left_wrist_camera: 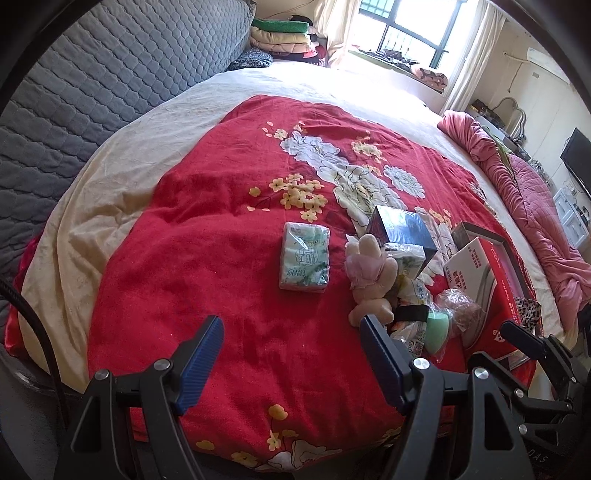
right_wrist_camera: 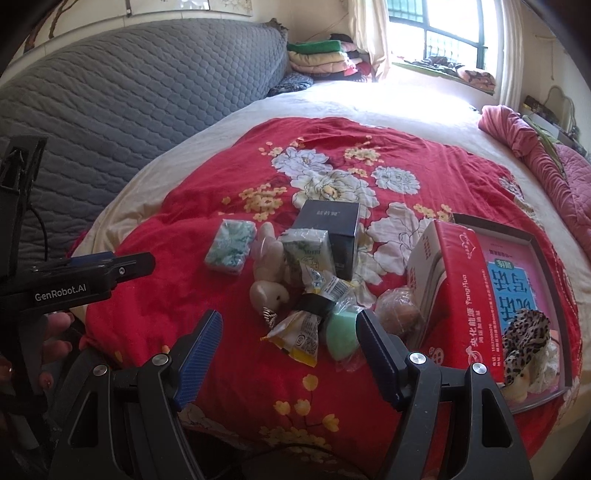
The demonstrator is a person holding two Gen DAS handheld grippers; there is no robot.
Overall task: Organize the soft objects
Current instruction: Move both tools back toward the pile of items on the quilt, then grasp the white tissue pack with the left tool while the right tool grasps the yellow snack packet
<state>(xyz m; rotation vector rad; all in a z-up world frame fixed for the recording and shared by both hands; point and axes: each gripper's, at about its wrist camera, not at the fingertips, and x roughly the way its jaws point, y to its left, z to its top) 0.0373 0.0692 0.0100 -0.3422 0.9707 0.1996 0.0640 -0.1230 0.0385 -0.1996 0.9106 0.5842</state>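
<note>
The left gripper (left_wrist_camera: 291, 362), a black two-finger tool with ribbed blue pads, was found with its jaws standing well apart and nothing between them, poised above bare cloth. The right gripper (right_wrist_camera: 290, 356), of the same make, was likewise found spread and empty, and was seen pointing down at the near edge of the clutter, which suggested that a first pick was being lined up rather than made. Nearest its fingers lay a mint-green rounded sponge in clear wrap (right_wrist_camera: 341, 334), beside a crumpled yellow-and-white foil snack packet (right_wrist_camera: 299, 338) and a brownish ball in a plastic bag (right_wrist_camera: 400, 312). Just beyond, a cream plush rabbit with a pink bow (left_wrist_camera: 369, 275) was noted lying against the heap, and a green-printed soft pack of tissues (left_wrist_camera: 304, 258) lay apart to the left of it. A dark blue cardboard box (right_wrist_camera: 334, 225) stood behind these. To the right, a red-and-white carton (right_wrist_camera: 454, 280) rested on the rim of a shallow open gift box (right_wrist_camera: 532, 240), in which a leopard-print cloth (right_wrist_camera: 524, 343) was already lodged; the open box was judged the likely receptacle. All items sat on a red floral quilt (left_wrist_camera: 221, 236) over a cream bedsheet (left_wrist_camera: 122, 158). Further off, a grey quilted headboard (left_wrist_camera: 110, 74), folded blankets (left_wrist_camera: 284, 37) and a bright barred window (left_wrist_camera: 402, 29) were recorded.
</note>
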